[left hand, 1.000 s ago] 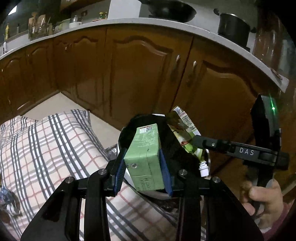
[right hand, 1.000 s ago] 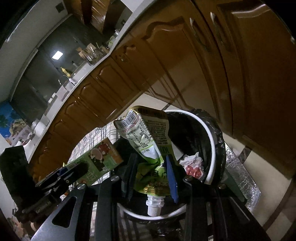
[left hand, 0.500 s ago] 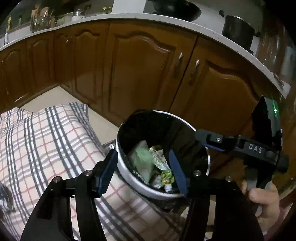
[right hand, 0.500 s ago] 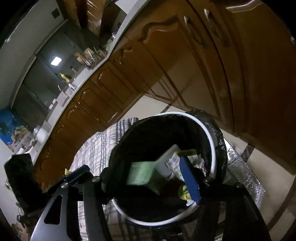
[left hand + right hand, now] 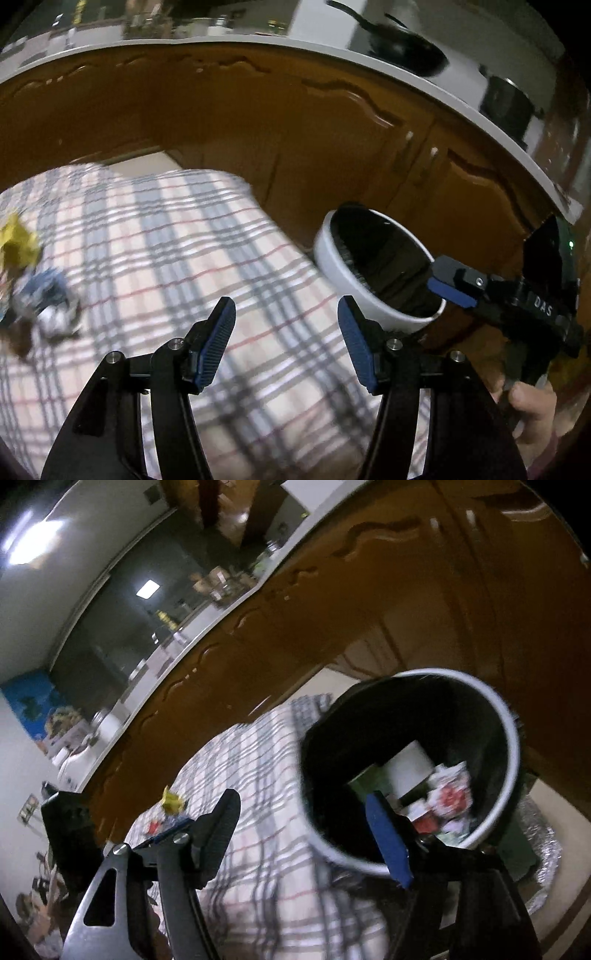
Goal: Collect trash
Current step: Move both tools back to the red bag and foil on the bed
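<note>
A white trash bin (image 5: pixel 347 273) lined with a black bag stands at the right edge of the plaid-covered table; it also shows in the right wrist view (image 5: pixel 511 738), holding a green carton (image 5: pixel 364 779), a white carton and crumpled wrappers (image 5: pixel 448 797). My left gripper (image 5: pixel 286 343) is open and empty over the plaid cloth, left of the bin. My right gripper (image 5: pixel 306 834) is open and empty, its right finger in front of the bin's near rim. Loose trash lies on the cloth: a yellow wrapper (image 5: pixel 16 243) and a blue-and-white wrapper (image 5: pixel 48 299), also seen far off in the right wrist view (image 5: pixel 171 801).
The plaid cloth (image 5: pixel 166 240) covers the table. Brown kitchen cabinets (image 5: pixel 258 129) run behind, under a pale counter with a black pan (image 5: pixel 402 44) and pot (image 5: pixel 508 105). The right gripper's body (image 5: pixel 517 299) and the hand holding it show at the left view's right edge.
Both grippers opened and dropped the green carton and the pouch into the bin. Both have since pulled back and swung left, toward the cloth.
</note>
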The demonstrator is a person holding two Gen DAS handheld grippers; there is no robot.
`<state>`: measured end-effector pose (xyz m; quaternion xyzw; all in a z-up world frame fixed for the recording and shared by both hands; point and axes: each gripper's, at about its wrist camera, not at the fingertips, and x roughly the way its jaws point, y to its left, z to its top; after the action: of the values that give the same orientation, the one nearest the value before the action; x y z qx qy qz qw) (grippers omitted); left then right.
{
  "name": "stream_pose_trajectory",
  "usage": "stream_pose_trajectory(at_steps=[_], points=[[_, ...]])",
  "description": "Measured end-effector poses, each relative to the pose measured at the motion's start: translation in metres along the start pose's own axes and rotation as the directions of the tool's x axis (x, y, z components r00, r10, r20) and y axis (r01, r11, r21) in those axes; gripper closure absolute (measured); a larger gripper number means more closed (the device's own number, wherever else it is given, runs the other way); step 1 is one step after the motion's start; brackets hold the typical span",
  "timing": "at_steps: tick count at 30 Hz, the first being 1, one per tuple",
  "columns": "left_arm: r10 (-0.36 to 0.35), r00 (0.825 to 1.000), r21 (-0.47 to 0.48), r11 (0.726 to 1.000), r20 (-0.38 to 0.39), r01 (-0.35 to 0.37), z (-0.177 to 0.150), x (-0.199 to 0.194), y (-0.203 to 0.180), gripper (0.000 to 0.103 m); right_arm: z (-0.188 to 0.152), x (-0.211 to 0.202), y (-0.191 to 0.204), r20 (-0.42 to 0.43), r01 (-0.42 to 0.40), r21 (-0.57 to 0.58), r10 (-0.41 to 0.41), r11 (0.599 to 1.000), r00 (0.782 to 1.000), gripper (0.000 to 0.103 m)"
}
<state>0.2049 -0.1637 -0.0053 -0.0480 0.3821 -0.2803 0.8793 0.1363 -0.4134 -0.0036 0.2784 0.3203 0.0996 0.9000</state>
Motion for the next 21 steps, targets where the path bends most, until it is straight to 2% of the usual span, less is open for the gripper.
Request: stream_pose_trajectory(at_steps=[10,21], points=[[0.096,0.995,-0.125,0.988,0.027,-0.092,-0.039,-0.059,0.078,0.045,-0.044,0.034,0.051,-0.102,-0.069,-0.06,0.063,0.996,0.993,0.03],[0.203,0.979,-0.238,0.952,0.029,-0.19,-0.07,-0.102,0.143,0.045,-0.072,0.064,0.098,-0.187,-0.132,-0.111,0.11,0.985,0.976,0.03]])
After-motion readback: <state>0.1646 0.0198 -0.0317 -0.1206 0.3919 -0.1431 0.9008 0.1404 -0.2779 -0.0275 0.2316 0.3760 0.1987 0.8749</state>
